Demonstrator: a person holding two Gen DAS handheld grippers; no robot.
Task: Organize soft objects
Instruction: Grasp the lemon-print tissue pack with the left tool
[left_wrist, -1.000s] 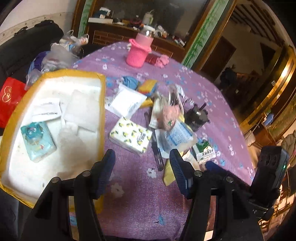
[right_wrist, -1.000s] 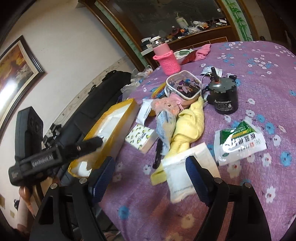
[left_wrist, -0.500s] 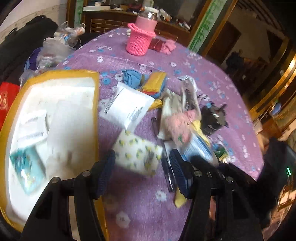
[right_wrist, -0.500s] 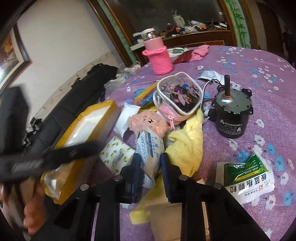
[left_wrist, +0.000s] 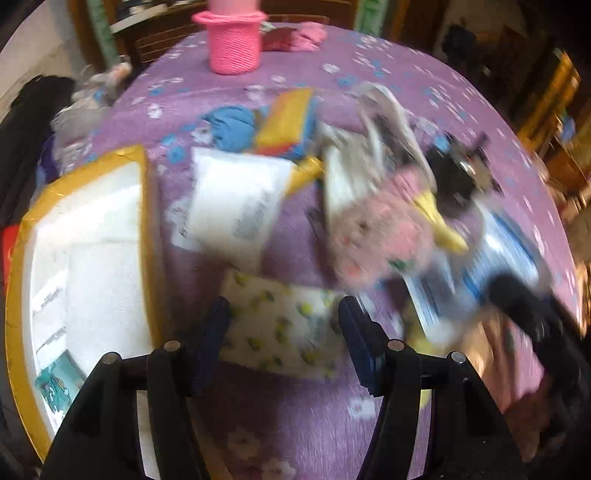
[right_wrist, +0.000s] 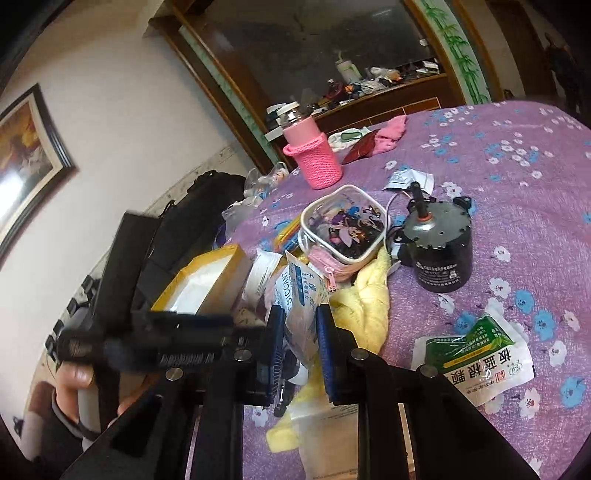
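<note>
My left gripper (left_wrist: 282, 328) is open, its jaws on either side of a white tissue pack with a lemon print (left_wrist: 280, 328) lying on the purple tablecloth. My right gripper (right_wrist: 301, 336) is shut on a white and blue desiccant packet (right_wrist: 301, 306), which also shows, blurred, in the left wrist view (left_wrist: 480, 273). A yellow-rimmed box (left_wrist: 147, 236) with white packs inside stands to the left. A pink plush (left_wrist: 380, 236), a white pouch (left_wrist: 236, 206) and a yellow cloth (right_wrist: 365, 302) lie in the pile.
A black motor (right_wrist: 439, 254), a clear pouch with a pink zipper (right_wrist: 343, 232), a green sachet (right_wrist: 476, 354) and a pink knitted bottle sleeve (right_wrist: 314, 158) stand on the table. A blue cloth (left_wrist: 234, 127) and a yellow sponge (left_wrist: 288, 122) lie farther back.
My left gripper moved forward until its jaws straddle the lemon tissue pack. My right gripper closed on the desiccant packet and lifted it slightly.
</note>
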